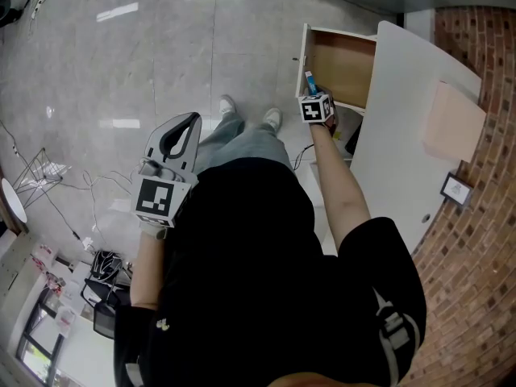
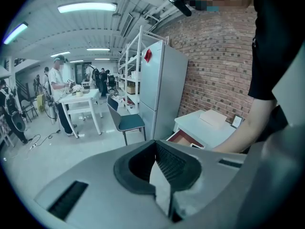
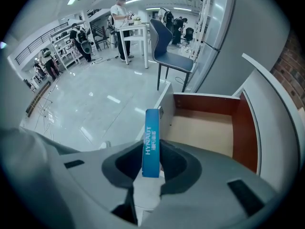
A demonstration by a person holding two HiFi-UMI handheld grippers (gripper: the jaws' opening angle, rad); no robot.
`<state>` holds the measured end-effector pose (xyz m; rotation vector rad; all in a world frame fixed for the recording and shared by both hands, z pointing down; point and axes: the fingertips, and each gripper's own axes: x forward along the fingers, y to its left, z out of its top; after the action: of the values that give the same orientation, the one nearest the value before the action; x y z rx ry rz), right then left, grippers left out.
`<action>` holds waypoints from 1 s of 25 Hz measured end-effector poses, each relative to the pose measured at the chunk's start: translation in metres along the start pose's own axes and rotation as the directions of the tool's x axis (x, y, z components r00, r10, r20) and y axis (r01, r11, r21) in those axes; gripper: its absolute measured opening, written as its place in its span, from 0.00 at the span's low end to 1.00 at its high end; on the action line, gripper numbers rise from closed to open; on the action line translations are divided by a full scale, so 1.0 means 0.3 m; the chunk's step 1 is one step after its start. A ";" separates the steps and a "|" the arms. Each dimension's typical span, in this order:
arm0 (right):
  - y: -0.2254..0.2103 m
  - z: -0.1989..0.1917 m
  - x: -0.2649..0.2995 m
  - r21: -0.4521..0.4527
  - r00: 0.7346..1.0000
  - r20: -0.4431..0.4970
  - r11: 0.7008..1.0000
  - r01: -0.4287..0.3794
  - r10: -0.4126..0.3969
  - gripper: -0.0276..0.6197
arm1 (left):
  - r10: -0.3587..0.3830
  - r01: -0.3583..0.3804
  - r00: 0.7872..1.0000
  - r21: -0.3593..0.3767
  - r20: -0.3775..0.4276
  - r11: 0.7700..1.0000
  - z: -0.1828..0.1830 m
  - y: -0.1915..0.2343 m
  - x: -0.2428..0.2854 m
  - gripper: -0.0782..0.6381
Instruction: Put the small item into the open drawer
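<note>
Right gripper pinches the upright blue box at the front edge of the open drawer. Left gripper is pressed together and empty. Risk: if released here, the box may clip the drawer front and fall to the glossy floor. White bench stands against a brick wall.

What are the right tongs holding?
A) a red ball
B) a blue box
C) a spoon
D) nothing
B: in the right gripper view, the right tongs are shut on a slim blue box, with the open drawer just beyond it.
</note>
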<state>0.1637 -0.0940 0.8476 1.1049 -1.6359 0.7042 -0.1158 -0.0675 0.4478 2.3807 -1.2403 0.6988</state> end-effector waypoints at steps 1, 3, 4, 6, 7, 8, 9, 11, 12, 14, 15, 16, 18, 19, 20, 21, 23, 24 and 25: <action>-0.002 0.001 0.007 0.004 1.000 -0.002 1.000 -0.001 0.001 0.20 | 0.000 0.000 1.000 0.002 -0.001 1.000 -0.002 -0.001 0.000 0.11; 0.002 0.004 0.016 0.007 1.000 -0.006 1.000 -0.010 0.010 0.20 | 0.002 -0.002 1.000 0.003 -0.006 1.000 -0.007 -0.003 -0.003 0.11; 0.007 0.008 0.016 0.011 1.000 -0.005 1.000 -0.019 0.019 0.23 | 0.003 -0.003 1.000 0.004 -0.009 1.000 -0.009 -0.005 -0.006 0.11; 0.014 0.018 0.016 0.017 1.000 -0.003 0.999 -0.030 0.030 0.29 | 0.003 -0.002 1.000 0.013 -0.008 1.000 -0.011 -0.006 -0.009 0.11; 0.015 0.022 0.015 0.019 1.000 -0.003 0.999 -0.030 0.030 0.32 | 0.002 -0.002 1.000 0.018 -0.005 1.000 -0.009 -0.005 -0.010 0.11; 0.013 0.025 0.015 0.020 1.000 -0.003 0.999 -0.026 0.026 0.34 | 0.002 -0.002 1.000 0.019 -0.001 1.000 -0.007 -0.004 -0.011 0.11; 0.012 0.027 0.015 0.019 1.000 -0.002 1.000 -0.021 0.021 0.34 | 0.002 -0.002 1.000 0.018 0.001 1.000 -0.005 -0.004 -0.012 0.11; 0.013 0.033 0.007 0.016 1.000 0.006 1.000 -0.020 0.020 0.34 | 0.001 -0.001 1.000 0.011 0.002 1.000 -0.004 -0.009 -0.013 0.11; 0.014 0.036 0.002 0.013 1.000 0.010 1.000 -0.021 0.021 0.34 | 0.000 0.000 1.000 0.008 0.002 1.000 -0.003 -0.011 -0.012 0.11; 0.011 0.039 -0.004 0.009 1.000 0.014 1.000 -0.022 0.022 0.34 | -0.003 0.003 1.000 0.010 0.008 1.000 0.000 -0.014 -0.009 0.11; 0.014 0.043 -0.009 0.009 1.000 0.016 1.000 -0.026 0.025 0.33 | -0.005 0.005 1.000 0.011 0.011 1.000 0.000 -0.014 -0.009 0.11; 0.021 0.049 -0.017 0.006 0.999 0.020 1.000 -0.031 0.030 0.33 | -0.007 0.006 1.000 0.009 0.012 1.000 0.000 -0.013 -0.010 0.11; 0.033 0.064 -0.039 -0.007 0.999 0.034 0.999 -0.034 0.034 0.32 | -0.006 0.006 1.000 -0.001 0.013 1.000 -0.002 -0.011 -0.016 0.11; 0.034 0.073 -0.054 -0.011 0.998 0.044 0.999 -0.033 0.033 0.31 | -0.008 0.008 1.000 -0.002 0.017 1.000 -0.001 -0.012 -0.017 0.11; 0.033 0.082 -0.071 -0.012 0.998 0.055 0.999 -0.032 0.033 0.31 | -0.011 0.011 1.000 0.001 0.026 1.000 0.002 -0.013 -0.016 0.11; 0.030 0.093 -0.088 -0.012 0.997 0.066 0.999 -0.030 0.031 0.30 | -0.015 0.014 0.999 0.003 0.034 1.000 0.004 -0.014 -0.014 0.11; 0.025 0.119 -0.126 -0.015 0.996 0.090 1.000 -0.022 0.023 0.25 | -0.020 0.020 0.999 -0.005 0.046 1.000 0.005 -0.010 -0.010 0.11; 0.025 0.134 -0.145 -0.015 0.994 0.103 1.000 -0.017 0.018 0.22 | -0.022 0.022 0.998 -0.010 0.051 1.000 0.006 -0.006 -0.011 0.11; 0.026 0.150 -0.166 -0.015 0.993 0.118 1.000 -0.012 0.014 0.19 | -0.023 0.024 0.998 -0.013 0.056 1.000 0.008 -0.002 -0.012 0.11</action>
<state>0.1424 -0.1128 0.7863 1.1449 -1.7471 0.6451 -0.1165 -0.0659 0.4438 2.4149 -1.2336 0.6179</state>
